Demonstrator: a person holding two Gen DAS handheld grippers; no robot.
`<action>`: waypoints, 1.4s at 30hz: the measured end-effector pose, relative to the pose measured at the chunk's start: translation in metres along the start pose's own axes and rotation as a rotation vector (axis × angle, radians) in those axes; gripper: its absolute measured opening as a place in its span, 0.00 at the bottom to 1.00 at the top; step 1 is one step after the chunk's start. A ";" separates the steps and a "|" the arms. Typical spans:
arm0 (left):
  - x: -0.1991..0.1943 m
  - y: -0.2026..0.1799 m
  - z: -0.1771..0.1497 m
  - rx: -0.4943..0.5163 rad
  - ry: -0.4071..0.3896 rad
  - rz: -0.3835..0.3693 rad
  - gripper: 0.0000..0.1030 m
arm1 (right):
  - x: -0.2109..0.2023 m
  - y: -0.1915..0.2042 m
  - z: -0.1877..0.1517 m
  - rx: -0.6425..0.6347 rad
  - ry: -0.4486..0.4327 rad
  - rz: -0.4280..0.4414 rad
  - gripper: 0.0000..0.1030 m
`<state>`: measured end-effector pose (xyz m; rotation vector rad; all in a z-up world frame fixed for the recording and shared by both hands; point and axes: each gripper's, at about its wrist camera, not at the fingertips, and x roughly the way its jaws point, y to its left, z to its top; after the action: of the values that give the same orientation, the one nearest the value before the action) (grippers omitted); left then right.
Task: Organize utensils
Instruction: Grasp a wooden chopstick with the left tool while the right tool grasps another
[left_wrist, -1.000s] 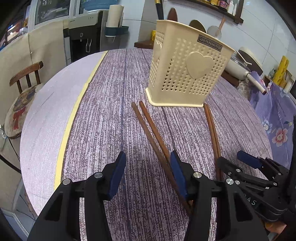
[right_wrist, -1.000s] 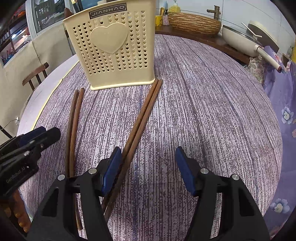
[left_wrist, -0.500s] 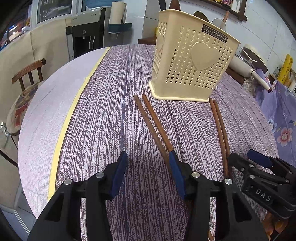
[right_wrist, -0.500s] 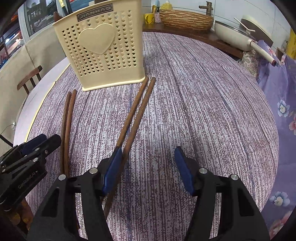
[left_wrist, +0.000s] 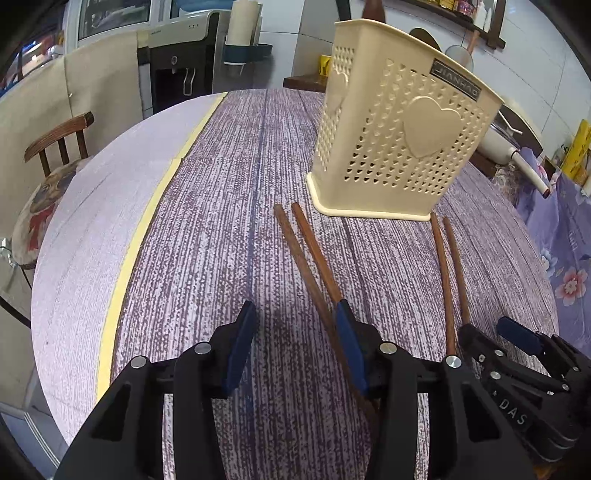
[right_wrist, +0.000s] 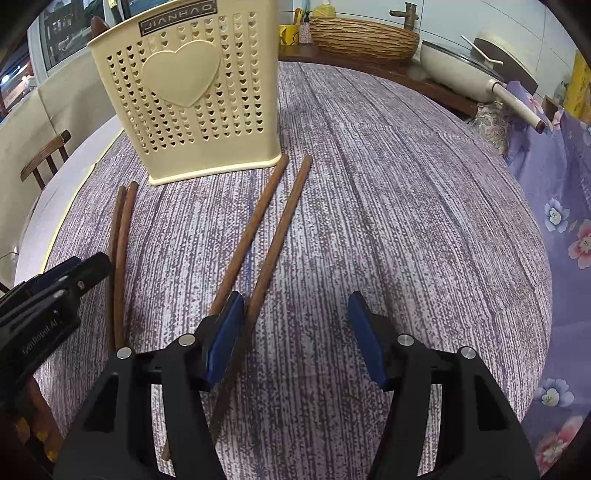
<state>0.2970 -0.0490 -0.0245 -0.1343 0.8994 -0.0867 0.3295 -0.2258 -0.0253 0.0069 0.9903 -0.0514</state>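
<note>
A cream perforated utensil holder (left_wrist: 399, 147) with a heart stands upright on the round table; it also shows in the right wrist view (right_wrist: 192, 96). Two pairs of brown chopsticks lie in front of it. The left pair (left_wrist: 306, 254) runs under my left gripper's right finger; it shows at the left of the right wrist view (right_wrist: 120, 251). The right pair (right_wrist: 266, 236) runs under my right gripper's left finger, and also shows in the left wrist view (left_wrist: 448, 273). My left gripper (left_wrist: 295, 339) and right gripper (right_wrist: 295, 332) are both open and empty, low over the table.
The table has a purple woven cloth (right_wrist: 406, 206) with a yellow edge strip (left_wrist: 147, 221). A wooden chair (left_wrist: 48, 166) stands left. A counter behind holds a wicker basket (right_wrist: 365, 37) and a white pan (right_wrist: 465, 70). Floral fabric (right_wrist: 561, 206) hangs at right.
Both grippers have moved forward toward the holder and a little lower. The right pair of chopsticks now lies slightly spread apart. Both grippers stay open.
</note>
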 end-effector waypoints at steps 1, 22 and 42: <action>0.000 0.002 0.001 0.004 -0.002 0.008 0.44 | 0.000 -0.003 0.000 0.008 0.001 -0.004 0.57; 0.024 0.003 0.032 -0.025 0.006 0.021 0.42 | 0.005 -0.021 0.007 0.040 0.002 -0.012 0.58; 0.036 0.002 0.050 0.006 0.063 0.056 0.14 | 0.045 -0.044 0.072 0.175 0.041 -0.064 0.27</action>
<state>0.3587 -0.0473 -0.0219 -0.1008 0.9646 -0.0416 0.4122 -0.2737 -0.0222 0.1373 1.0239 -0.1971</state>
